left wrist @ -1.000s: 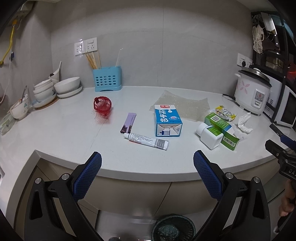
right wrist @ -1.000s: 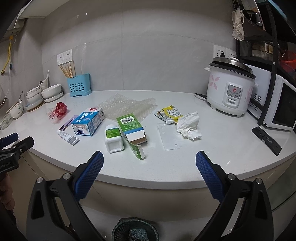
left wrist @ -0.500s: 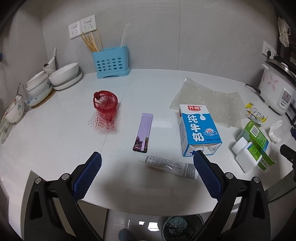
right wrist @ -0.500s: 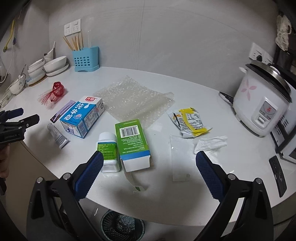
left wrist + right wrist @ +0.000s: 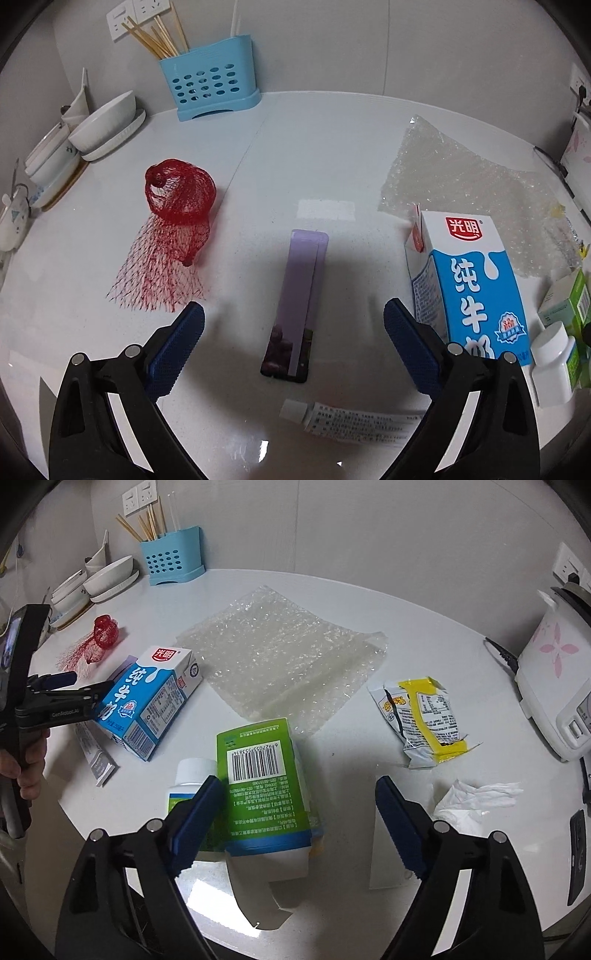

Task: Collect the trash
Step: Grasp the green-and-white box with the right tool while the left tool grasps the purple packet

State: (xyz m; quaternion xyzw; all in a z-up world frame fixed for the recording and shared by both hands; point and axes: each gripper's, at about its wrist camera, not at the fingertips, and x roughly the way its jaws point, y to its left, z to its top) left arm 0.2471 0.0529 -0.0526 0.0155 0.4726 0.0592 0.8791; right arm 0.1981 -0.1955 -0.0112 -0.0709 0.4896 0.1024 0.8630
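Note:
Trash lies scattered on a white counter (image 5: 314, 147). My left gripper (image 5: 293, 325) is open above a flat purple packet (image 5: 299, 291), which lies between its fingers untouched. A red net (image 5: 173, 229) sits to its left, a blue milk carton (image 5: 469, 288) to its right and a white tube (image 5: 354, 421) near the front edge. My right gripper (image 5: 299, 805) hovers over a green box (image 5: 262, 786). Its jaws are closing, and the pads stand clear of the box. A white bottle (image 5: 188, 779) lies beside the left finger. In the right wrist view the left gripper (image 5: 55, 694) shows beside the milk carton (image 5: 151, 701).
A bubble-wrap sheet (image 5: 280, 653), a torn yellow wrapper (image 5: 421, 716), a crumpled tissue (image 5: 472, 801) and a clear plastic piece (image 5: 391, 849) also lie on the counter. A rice cooker (image 5: 554, 679) stands at the right. A blue chopstick holder (image 5: 210, 88) and stacked bowls (image 5: 103, 125) stand at the back left.
Both grippers have moved forward and tipped down over the counter. The left now frames the purple packet, the right the green box. The right jaws have narrowed.

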